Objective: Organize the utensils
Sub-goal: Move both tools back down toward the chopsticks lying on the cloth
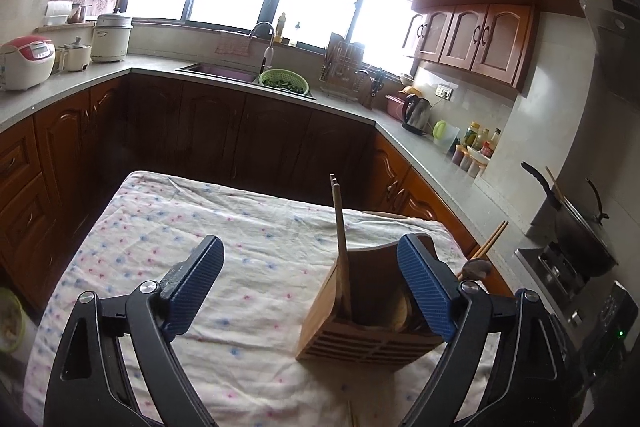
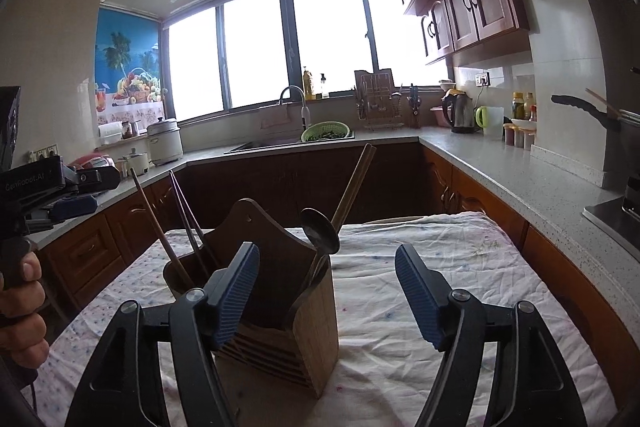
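Both grippers, left (image 1: 310, 287) and right (image 2: 327, 291), have fingers wide, holding nothing; we see the slatted wooden holder (image 2: 280, 307) by each inner finger, chopsticks (image 2: 354, 187) inside.

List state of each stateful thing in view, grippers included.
Left gripper: open, holding nothing.
Right gripper: open, holding nothing.
Brown wooden utensil holder: upright on the cloth, loaded.
Wooden chopsticks: standing tilted in the holder.
Dark metal ladle: standing in the holder, bowl up.
White floral tablecloth: spread out, wrinkled.
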`<state>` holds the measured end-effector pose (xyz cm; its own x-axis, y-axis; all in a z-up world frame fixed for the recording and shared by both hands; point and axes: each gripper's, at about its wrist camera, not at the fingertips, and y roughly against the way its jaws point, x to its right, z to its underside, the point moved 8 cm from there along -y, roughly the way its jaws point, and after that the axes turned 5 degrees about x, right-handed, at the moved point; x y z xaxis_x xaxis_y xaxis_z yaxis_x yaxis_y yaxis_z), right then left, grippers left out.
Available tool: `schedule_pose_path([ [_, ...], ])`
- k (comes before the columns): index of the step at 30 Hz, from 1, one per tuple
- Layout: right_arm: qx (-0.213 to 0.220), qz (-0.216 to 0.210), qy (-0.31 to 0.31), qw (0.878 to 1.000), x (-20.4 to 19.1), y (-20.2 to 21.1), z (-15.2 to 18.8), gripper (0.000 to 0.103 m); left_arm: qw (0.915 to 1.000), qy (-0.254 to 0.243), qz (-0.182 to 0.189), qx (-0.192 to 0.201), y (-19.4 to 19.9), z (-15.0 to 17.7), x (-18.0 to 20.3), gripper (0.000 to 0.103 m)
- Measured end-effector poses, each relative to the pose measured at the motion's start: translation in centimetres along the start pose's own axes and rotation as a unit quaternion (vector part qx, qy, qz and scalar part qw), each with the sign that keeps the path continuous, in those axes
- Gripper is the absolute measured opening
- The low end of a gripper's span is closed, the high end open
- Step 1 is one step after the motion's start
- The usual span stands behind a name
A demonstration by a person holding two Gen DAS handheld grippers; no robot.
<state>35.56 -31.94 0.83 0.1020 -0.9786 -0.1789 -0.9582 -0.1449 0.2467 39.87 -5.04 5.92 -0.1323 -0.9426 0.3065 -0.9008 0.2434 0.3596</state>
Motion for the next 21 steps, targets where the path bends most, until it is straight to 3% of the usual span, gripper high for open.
schedule_pose_path([
  [4, -0.02, -0.013, -0.026, 0.999, 0.0, 1.4, 0.7, 0.086, 0.9995, 0.02, -0.012, -0.022, 1.7, 1.9, -1.8, 0.096],
  [12, -0.058, -0.031, -0.05, 0.997, -0.4, 4.4, 2.6, 0.088, 0.9968, 0.037, -0.036, -0.061, 5.6, 7.3, -4.4, 0.096],
  [21, -0.09, -0.039, -0.085, 0.992, -0.8, 7.9, 5.0, 0.088, 0.9937, 0.019, -0.049, -0.099, 9.2, 11.8, -5.2, 0.096],
])
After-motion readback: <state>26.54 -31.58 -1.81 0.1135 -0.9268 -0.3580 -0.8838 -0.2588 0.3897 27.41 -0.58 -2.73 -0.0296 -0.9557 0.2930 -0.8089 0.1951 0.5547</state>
